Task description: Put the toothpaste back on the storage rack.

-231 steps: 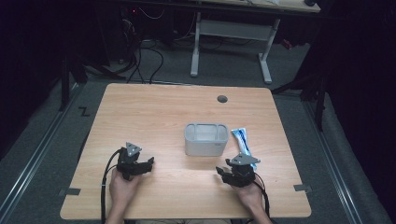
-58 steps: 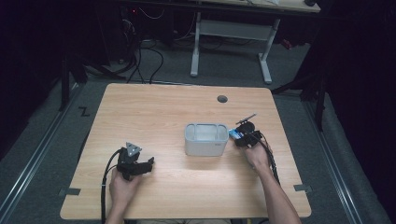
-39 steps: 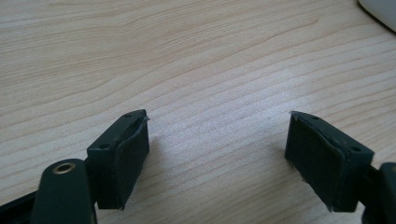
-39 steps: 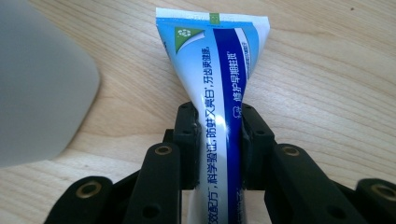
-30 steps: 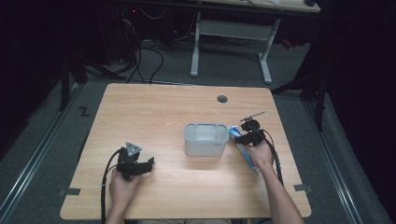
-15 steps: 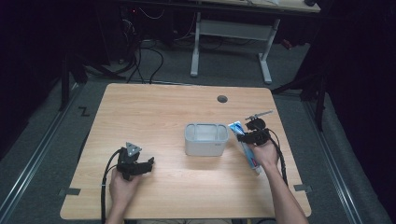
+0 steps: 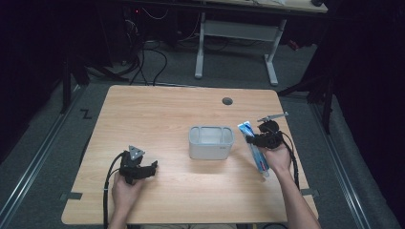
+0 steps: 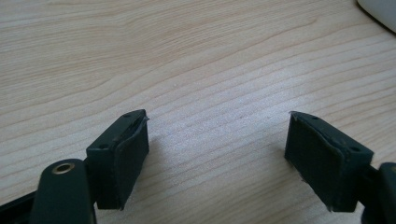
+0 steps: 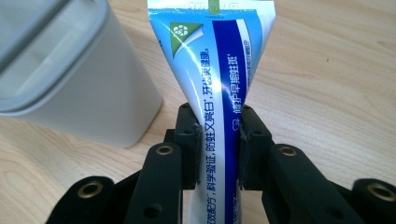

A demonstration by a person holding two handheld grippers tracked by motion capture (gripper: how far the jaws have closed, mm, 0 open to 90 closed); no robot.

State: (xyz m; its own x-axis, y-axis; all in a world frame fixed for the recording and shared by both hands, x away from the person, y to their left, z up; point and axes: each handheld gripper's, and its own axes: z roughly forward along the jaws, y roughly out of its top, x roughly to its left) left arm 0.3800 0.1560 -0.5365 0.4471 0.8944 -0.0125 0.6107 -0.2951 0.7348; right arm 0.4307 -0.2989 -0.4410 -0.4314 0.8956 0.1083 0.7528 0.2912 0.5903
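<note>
A light wooden table [image 7: 162, 114] carries a grey open-topped container [image 7: 210, 142] near its middle, and there's a round cable hole [image 7: 227, 101] toward the far edge.

One camera is looking down from overhead at the counter [image 7: 172, 114]; two are riding the grippers, close above it, both sharing its wood.

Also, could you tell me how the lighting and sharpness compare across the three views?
High view: the table is evenly lit, the surroundings dark. Left gripper view: wood grain sharp, near fingers soft, faint sheen between them. Right gripper view: the toothpaste tube reads crisply, with a glare streak; the grey container is slightly soft.
</note>
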